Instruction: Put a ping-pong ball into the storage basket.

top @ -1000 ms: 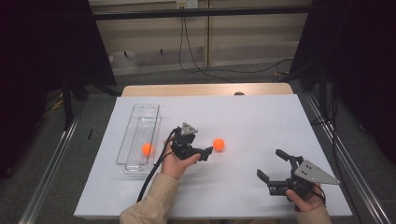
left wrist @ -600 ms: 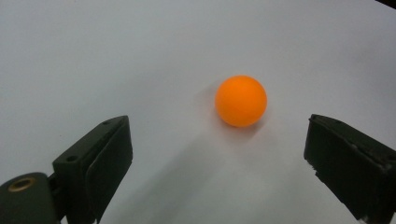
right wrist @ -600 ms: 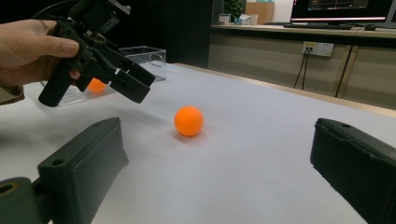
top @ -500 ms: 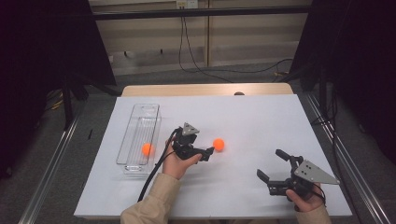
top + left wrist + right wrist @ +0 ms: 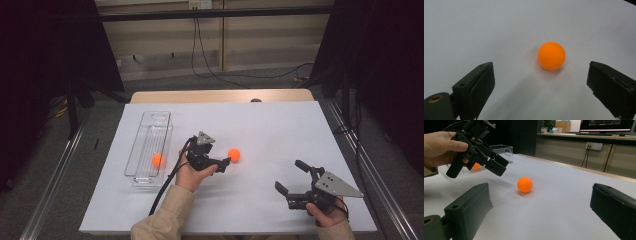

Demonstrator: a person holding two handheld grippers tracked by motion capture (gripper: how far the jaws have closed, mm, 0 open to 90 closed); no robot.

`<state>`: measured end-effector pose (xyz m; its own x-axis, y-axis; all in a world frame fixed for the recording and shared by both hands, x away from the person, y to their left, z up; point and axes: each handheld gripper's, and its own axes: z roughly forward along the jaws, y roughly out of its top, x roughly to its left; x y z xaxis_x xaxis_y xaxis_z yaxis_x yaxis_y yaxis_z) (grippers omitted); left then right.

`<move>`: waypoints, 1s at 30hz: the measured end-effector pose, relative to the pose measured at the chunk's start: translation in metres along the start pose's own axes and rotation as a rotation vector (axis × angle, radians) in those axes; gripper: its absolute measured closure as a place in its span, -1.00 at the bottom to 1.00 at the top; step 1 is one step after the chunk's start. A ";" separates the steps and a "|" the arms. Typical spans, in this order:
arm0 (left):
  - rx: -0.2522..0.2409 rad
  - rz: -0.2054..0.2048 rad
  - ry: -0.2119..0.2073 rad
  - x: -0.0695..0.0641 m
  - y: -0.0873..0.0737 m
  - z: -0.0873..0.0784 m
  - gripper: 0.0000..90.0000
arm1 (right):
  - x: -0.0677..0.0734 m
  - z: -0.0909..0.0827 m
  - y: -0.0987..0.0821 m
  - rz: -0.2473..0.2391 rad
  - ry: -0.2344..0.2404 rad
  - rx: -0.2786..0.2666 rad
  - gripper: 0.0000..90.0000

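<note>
Clear acrylic tray (image 5: 149, 131) at the left holds one orange ball (image 5: 157, 160). Right of it, the left gripper (image 5: 224, 165) hovers, jaws wide and empty, just short of a second orange ball (image 5: 234, 155) on the white tabletop (image 5: 280, 130). It looks light, hard and apt to roll (a ping-pong ball, I'd guess), so pinch across its middle. Near right, the right gripper (image 5: 290, 180) rests wide open. Dark curtains surround the table.

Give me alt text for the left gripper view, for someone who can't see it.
An orange ball rests on a plain white table surface, just ahead of the left gripper, whose two black jaws rise from the bottom corners and stand wide open, not touching the ball. The ball lies nearer the right-hand jaw than the left-hand one.
</note>
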<state>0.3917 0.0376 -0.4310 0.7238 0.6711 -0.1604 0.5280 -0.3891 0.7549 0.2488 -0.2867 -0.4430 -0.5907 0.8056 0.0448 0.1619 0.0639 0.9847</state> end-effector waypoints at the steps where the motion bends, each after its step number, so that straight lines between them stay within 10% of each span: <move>1: 0.002 0.005 0.005 0.000 0.000 0.000 -0.82 | 0.000 0.000 0.000 0.001 0.000 0.001 -0.94; 30: 0.006 0.010 -0.004 -0.002 0.000 0.011 -0.82 | 0.000 0.000 0.000 -0.001 -0.001 0.001 -0.94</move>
<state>0.3947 0.0293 -0.4373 0.7311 0.6644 -0.1551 0.5233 -0.4001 0.7524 0.2491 -0.2869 -0.4431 -0.5900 0.8062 0.0441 0.1621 0.0647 0.9846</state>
